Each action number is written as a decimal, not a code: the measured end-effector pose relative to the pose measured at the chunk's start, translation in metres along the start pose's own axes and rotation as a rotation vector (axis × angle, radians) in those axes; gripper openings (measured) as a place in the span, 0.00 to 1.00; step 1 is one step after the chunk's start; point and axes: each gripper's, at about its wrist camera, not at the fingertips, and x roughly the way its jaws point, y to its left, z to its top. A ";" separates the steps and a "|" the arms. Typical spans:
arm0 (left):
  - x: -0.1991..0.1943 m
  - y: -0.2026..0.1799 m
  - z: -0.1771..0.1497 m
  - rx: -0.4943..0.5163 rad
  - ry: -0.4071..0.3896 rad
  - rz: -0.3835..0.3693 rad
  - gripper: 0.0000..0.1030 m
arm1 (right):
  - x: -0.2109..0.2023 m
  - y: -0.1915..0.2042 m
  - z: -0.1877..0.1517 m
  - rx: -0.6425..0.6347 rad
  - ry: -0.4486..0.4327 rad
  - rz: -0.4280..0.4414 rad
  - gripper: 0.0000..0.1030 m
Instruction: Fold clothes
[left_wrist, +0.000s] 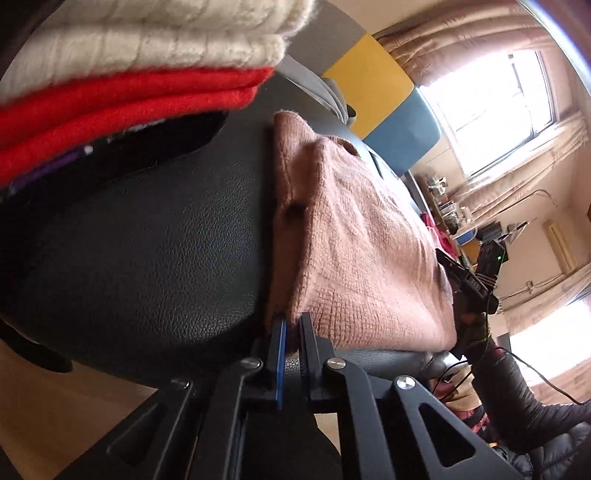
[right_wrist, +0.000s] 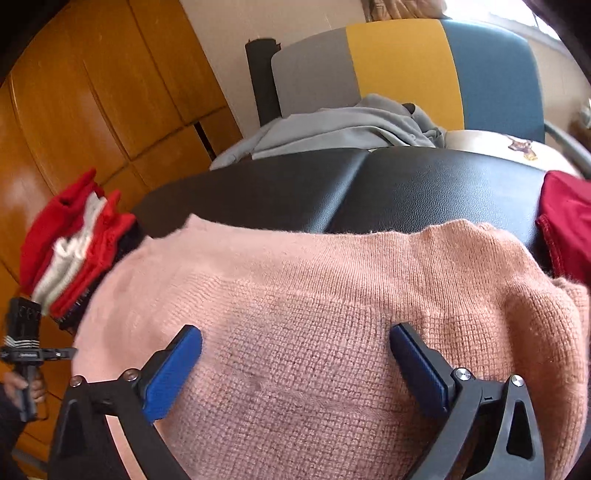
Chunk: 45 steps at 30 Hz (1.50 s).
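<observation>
Your left gripper (left_wrist: 291, 332) pinches the pink sweater's (right_wrist: 314, 295) edge on the black seat (right_wrist: 351, 184); your right gripper (right_wrist: 295, 354) hovers spread above it. Beside it, the folded stack (left_wrist: 129, 74) is done; this fold remains unfinished.

Left gripper (left_wrist: 291, 321): fingers nearly together, pinching a pink knitted edge between them.
Right gripper (right_wrist: 295, 354): fingers spread wide, blue pads (right_wrist: 168, 373) facing inward, hovering over or resting on the pink knit; contact unclear.
</observation>
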 end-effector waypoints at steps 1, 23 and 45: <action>-0.001 -0.004 0.001 0.011 0.001 0.015 0.07 | 0.001 0.002 0.000 -0.012 0.004 -0.015 1.00; 0.098 -0.064 0.152 0.255 0.075 0.165 0.04 | -0.009 -0.002 -0.008 0.015 -0.031 0.025 1.00; 0.114 -0.119 0.102 0.367 -0.114 0.429 0.30 | -0.006 -0.004 -0.006 0.024 -0.032 0.038 1.00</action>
